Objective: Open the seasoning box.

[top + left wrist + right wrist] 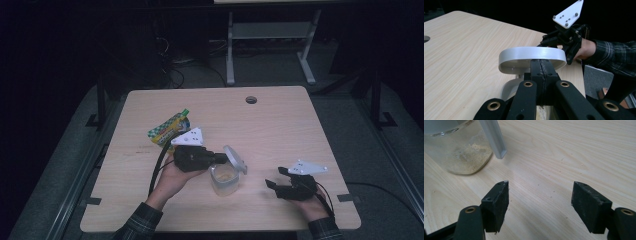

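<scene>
While the right gripper [278, 181] rests near the table's [280, 125] near right edge with jaws apart and empty, the left gripper [220, 158], jaws clamped on the grey lid [235, 159], holds it tilted over the clear jar [223, 179] mid-table. Level the lid before seating it. The snack pouch [170, 128] lies beyond.

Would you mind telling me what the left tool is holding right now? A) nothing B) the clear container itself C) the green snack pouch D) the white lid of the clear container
D: the left tool is clamped on the rim of the white lid, lifted off the clear container.
</scene>
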`<state>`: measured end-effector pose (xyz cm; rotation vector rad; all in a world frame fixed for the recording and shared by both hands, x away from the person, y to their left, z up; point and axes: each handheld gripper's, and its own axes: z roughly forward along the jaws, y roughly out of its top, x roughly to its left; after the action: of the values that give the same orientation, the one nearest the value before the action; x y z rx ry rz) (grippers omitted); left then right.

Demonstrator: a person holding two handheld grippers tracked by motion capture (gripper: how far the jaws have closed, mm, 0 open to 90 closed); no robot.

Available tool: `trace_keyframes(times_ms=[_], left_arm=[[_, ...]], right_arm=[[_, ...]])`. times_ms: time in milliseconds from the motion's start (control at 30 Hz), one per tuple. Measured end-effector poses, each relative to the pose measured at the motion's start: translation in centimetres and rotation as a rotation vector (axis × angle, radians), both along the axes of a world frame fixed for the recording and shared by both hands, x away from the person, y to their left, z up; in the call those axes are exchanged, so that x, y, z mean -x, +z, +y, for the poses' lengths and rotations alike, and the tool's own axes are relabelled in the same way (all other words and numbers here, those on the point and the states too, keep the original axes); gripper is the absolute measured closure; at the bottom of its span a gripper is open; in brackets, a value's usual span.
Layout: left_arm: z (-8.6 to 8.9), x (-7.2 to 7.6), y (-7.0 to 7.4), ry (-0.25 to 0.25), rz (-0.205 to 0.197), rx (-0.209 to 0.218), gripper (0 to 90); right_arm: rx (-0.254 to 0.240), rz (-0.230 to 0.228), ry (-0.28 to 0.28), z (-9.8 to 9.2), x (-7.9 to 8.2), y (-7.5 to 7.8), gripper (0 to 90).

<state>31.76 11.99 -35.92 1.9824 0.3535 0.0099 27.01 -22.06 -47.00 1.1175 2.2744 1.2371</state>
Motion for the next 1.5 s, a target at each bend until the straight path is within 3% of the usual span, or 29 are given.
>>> trace_keyframes(times_ms=[800, 1200, 1500], left_arm=[[-1.9, -0.9, 0.1, -0.014, -0.009, 0.003, 90.0], [-1.6, -1.0, 0.1, -0.014, -0.007, -0.002, 90.0], [-0.3, -0.8, 0.2, 0.007, -0.001, -0.001, 90.0]], right_arm=[[-0.001, 0.002, 0.005, 0.0, 0.0, 0.0, 29.9], [-0.001, 0.002, 0.006, 0.0, 0.0, 0.0, 29.9], [-0.003, 0.003, 0.003, 0.1, 0.0, 0.0, 29.9]])
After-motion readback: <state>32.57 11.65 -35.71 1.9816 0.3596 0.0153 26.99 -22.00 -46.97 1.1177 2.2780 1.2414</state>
